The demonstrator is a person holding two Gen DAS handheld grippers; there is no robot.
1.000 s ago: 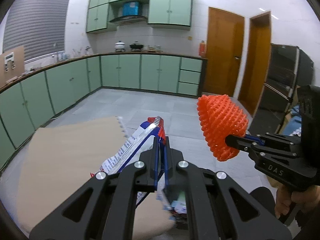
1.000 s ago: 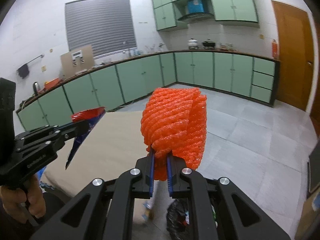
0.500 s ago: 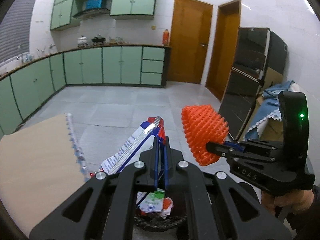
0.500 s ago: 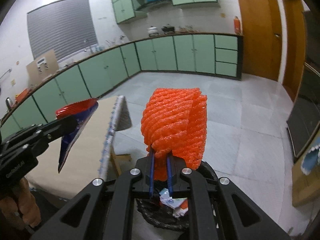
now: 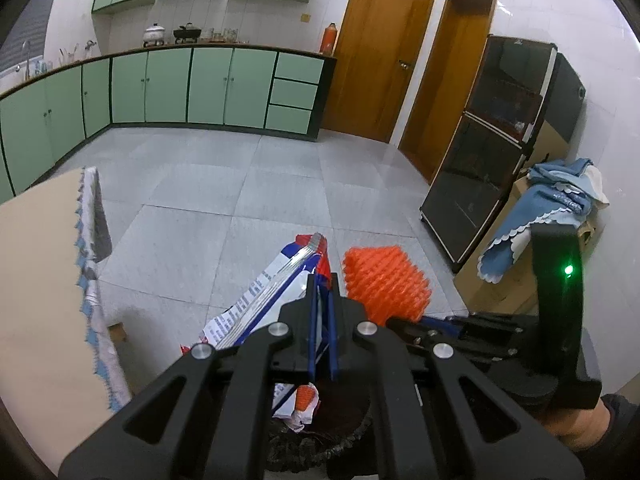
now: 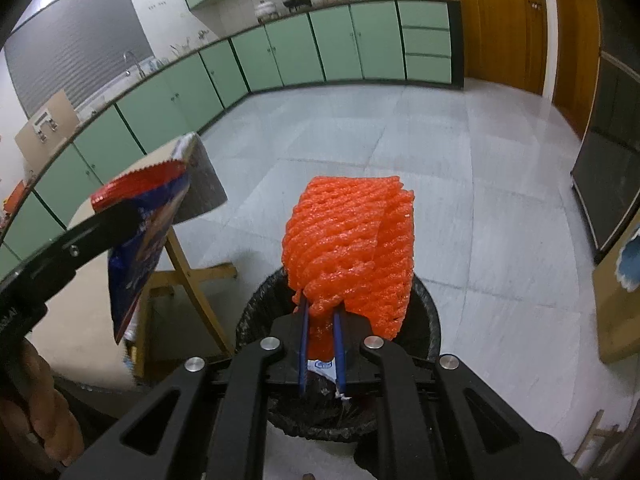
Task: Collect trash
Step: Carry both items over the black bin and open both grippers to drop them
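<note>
Left wrist view: one left gripper [image 5: 322, 320], its fingers pinched tight on one snack wrapper [image 5: 260, 304] at lower centre. One orange foam net [image 5: 386, 284] sits just right of it. The bin liner [image 5: 320, 444] barely shows beneath.

Right wrist view: one right gripper [image 6: 322, 332], fingers clamped on the foam net [image 6: 348, 248] above one black-lined bin [image 6: 256, 320], whose full rim shows here. The wrapper [image 6: 140, 248] hangs at left, beside the worktop [image 6: 84, 312].

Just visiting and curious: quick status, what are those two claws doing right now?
Left gripper shut on snack wrapper. Right gripper shut on orange foam net. Both above the trash bin. Nothing in the way.
</note>
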